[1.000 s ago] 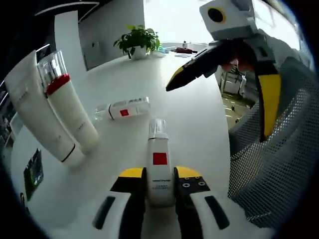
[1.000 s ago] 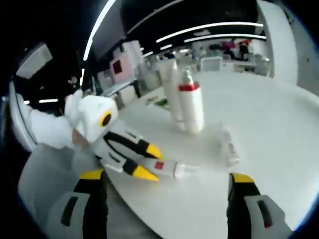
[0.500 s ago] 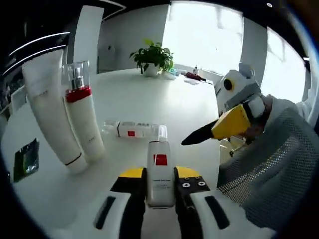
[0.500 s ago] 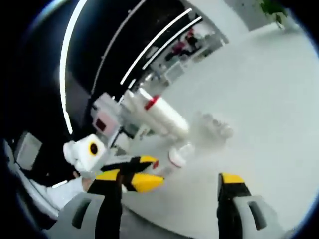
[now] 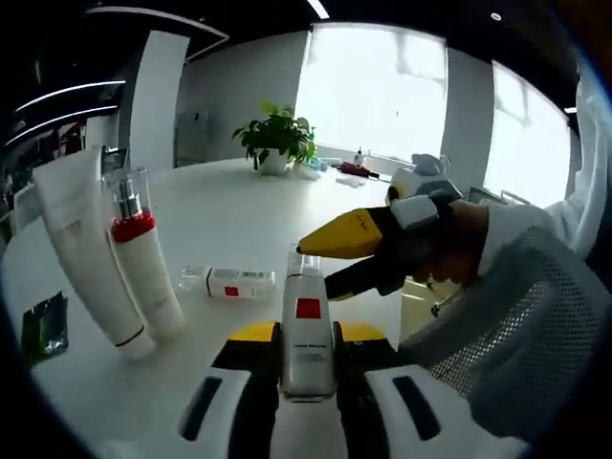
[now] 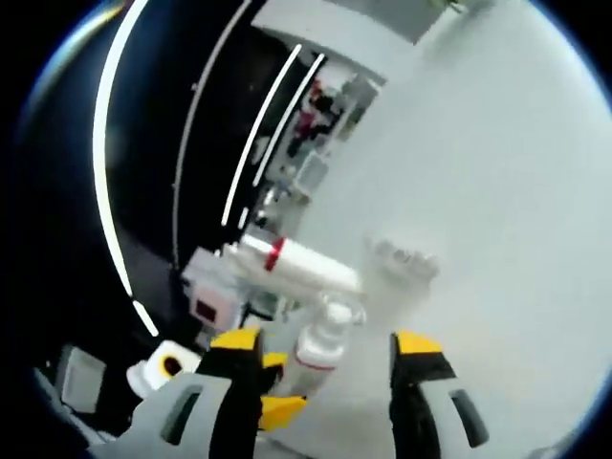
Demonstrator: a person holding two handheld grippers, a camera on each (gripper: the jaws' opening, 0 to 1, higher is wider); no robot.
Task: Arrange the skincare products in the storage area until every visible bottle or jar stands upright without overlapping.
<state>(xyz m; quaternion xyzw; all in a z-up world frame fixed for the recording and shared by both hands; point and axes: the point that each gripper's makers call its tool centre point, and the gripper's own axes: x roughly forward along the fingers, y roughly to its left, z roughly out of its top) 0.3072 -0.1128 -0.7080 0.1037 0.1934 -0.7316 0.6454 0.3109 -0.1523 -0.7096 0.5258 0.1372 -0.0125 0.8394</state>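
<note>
My left gripper (image 5: 306, 335) is shut on a white bottle (image 5: 307, 308) with a red square label, its clear cap pointing away from me. My right gripper (image 5: 317, 272) reaches in from the right, its yellow-tipped jaws spread on either side of that cap. In the right gripper view the same bottle (image 6: 319, 337) stands between the open right gripper (image 6: 325, 342) jaws. Two tall white tubes stand upright on the left, a plain tube (image 5: 78, 251) and a red-banded tube (image 5: 140, 258). A small clear-capped bottle (image 5: 232, 283) lies on its side on the table.
The white round table (image 5: 239, 206) runs back to a potted plant (image 5: 275, 142) and small items by the window. A green packet (image 5: 43, 327) lies near the left edge. A mesh chair back (image 5: 516, 344) and a person's sleeve are at the right.
The right gripper has come down and across to the held bottle, so its open jaws now straddle the cap. The left gripper kept its hold while both views shifted.
</note>
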